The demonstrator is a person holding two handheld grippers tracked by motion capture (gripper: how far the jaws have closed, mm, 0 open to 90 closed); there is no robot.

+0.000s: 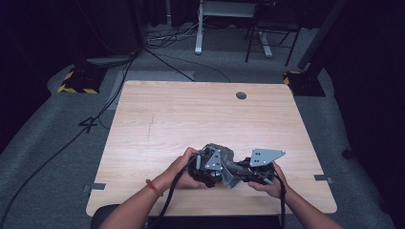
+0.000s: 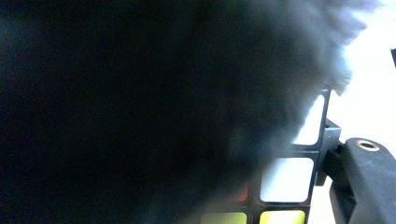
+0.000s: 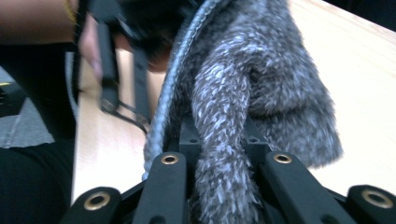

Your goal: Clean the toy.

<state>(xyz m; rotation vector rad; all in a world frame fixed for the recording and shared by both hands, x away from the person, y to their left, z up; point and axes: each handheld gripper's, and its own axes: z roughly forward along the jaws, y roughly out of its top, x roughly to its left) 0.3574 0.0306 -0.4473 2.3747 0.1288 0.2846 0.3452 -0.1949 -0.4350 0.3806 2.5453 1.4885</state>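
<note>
Evidently the grey fuzzy pouch point(image 3: 261, 88) is pinched by the right claw point(image 3: 224, 186) and left claw point(image 1: 213, 174); the puzzle cube point(image 2: 285, 179) should be eased out slowly.

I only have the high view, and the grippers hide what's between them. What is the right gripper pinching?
Observer: The right gripper is shut on a fuzzy grey fabric pouch, a fold of it between the jaws.
Operator: Anything inside that pouch?
Observer: The left gripper view shows a puzzle cube with white and yellow-green stickers, partly covered by the grey fabric.
Operator: Does the pouch have a cord?
Observer: Yes, a grey braided cord runs along its edge.
</note>
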